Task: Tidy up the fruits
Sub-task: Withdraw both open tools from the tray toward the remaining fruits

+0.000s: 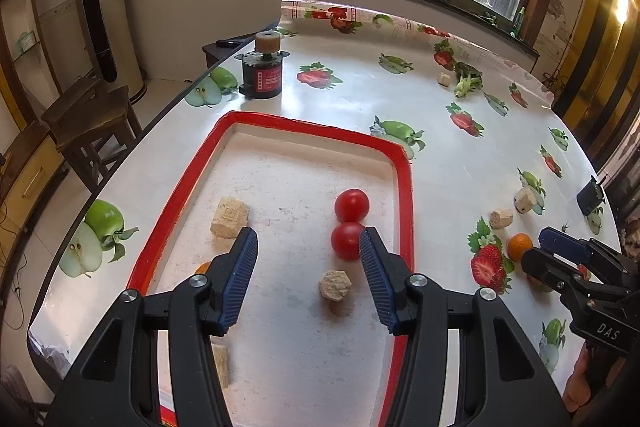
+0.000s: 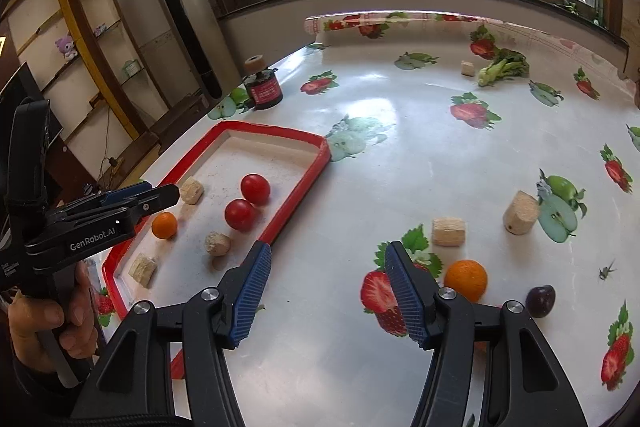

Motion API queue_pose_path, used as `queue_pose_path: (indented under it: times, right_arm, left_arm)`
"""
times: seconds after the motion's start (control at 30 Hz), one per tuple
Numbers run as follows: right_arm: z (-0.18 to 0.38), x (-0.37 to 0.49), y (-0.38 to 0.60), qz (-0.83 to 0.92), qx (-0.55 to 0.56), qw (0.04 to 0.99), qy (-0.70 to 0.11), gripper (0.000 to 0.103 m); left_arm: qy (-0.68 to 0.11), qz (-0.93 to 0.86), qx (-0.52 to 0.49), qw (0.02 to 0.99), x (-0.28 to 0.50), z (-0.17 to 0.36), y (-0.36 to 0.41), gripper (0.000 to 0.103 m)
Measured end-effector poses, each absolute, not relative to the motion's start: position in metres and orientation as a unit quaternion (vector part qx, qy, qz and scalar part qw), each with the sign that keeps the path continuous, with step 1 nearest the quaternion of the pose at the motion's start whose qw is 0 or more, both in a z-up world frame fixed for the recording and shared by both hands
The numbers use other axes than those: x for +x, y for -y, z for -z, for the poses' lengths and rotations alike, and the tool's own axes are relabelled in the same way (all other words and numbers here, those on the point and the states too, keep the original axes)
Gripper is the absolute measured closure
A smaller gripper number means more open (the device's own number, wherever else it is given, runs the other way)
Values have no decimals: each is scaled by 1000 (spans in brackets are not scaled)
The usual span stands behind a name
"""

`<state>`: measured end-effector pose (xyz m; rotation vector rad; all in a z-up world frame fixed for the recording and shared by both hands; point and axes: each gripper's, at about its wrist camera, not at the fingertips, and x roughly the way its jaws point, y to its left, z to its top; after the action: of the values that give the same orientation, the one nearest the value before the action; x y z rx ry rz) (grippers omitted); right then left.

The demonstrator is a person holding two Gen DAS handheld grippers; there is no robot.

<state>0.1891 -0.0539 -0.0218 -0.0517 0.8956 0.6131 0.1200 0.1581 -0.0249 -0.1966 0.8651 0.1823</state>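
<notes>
Two tomatoes, the nearer [image 1: 346,241] and the farther [image 1: 351,205], sit touching each other inside the red-rimmed tray [image 1: 304,131] on the counter [image 1: 400,99]. With them in the tray lie a small orange [image 2: 164,225] near the left rim and several pale cork-like blocks, one [image 1: 229,217] left of the tomatoes and one [image 1: 335,285] nearer the camera. The left claw [image 1: 308,243] hangs over the tray with its jaws apart and nothing between the blue pads; the nearer tomato sits just past its right pad. The right claw [image 2: 328,259] is over bare counter beside the tray, jaws apart and empty (the strawberry under it is only printed on the cloth). Outside the tray, just right of that claw, lie a second orange [image 2: 466,279] and a dark plum [image 2: 541,301], with two more blocks [image 2: 448,231] beyond. A leafy green vegetable [image 2: 502,69] lies far off near the window side.
</notes>
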Motion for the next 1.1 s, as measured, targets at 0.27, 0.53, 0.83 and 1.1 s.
queue_pose_path:
  times: [0.27, 0.53, 0.83, 1.1]
  right_arm:
    - [19, 187, 97, -257, -3, 869, -422, 42]
    - [21, 175, 135, -224, 11, 879, -421, 41]
    - [24, 168, 170, -197, 29, 885, -422, 41]
    - [32, 164, 194, -176, 40, 885, -429, 41]
  left_arm:
    - [-409, -77, -86, 905, 115, 16, -141, 51]
    - [-403, -60, -66, 911, 113, 9, -119, 51]
    - [-404, -45, -53, 912, 112, 5, -99, 51]
    - [-404, -33, -48, 913, 112, 4, -87, 46]
